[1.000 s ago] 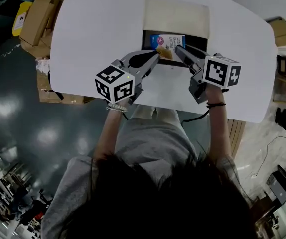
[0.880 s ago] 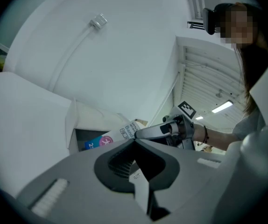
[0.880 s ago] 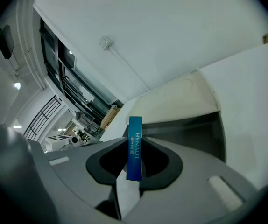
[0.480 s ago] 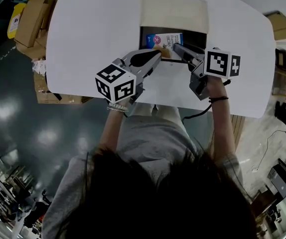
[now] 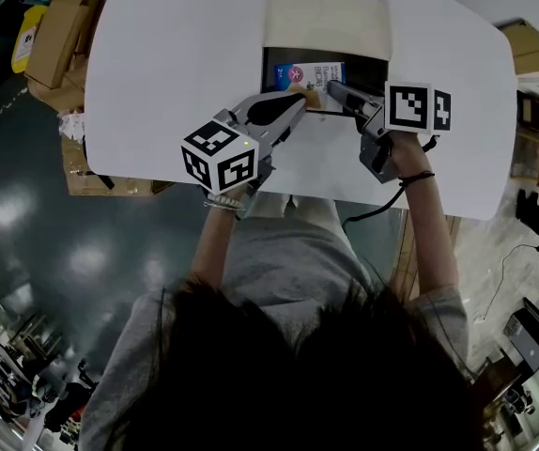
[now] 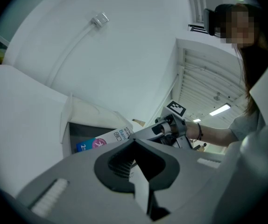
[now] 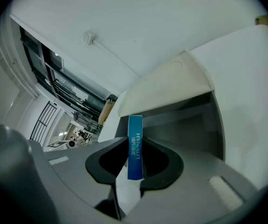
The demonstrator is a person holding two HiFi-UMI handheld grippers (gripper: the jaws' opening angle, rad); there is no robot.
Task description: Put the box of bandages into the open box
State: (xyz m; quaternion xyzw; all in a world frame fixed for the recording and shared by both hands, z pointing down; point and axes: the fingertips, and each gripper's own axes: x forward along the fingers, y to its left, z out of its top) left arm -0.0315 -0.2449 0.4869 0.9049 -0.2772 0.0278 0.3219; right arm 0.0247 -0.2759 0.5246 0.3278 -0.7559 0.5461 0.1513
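On the dark floor at the far left of the head view sit some cardboard cartons (image 5: 58, 31), beside the white table (image 5: 176, 73). The left gripper (image 5: 296, 104) reaches in low from the left to the near edge of the open box (image 5: 326, 22). Its jaws are drawn together on a thin white flap (image 6: 141, 190), which seems to be that box's near wall, though this cannot be told for sure. The open box stands at the table's far middle, its pale lid folded back and its dark inside bare to the camera. The box of bandages (image 5: 312, 73) is inside it. Its long axis runs across the opening from left to right, blue end to the left and white printed face upward. The left gripper view shows it tilted, the blue end low in the opening and the right end raised. The right gripper (image 5: 333, 87) is clamped on that right end. In its own view the narrow blue side stands upright between the pads, touching both, and the jaws have just eased open slightly with the packet between them. Against the frame a second ago, the right gripper has rolled and sits a little farther up toward the open box. The packet lies slightly farther into the opening, and the left gripper has hardly shifted.
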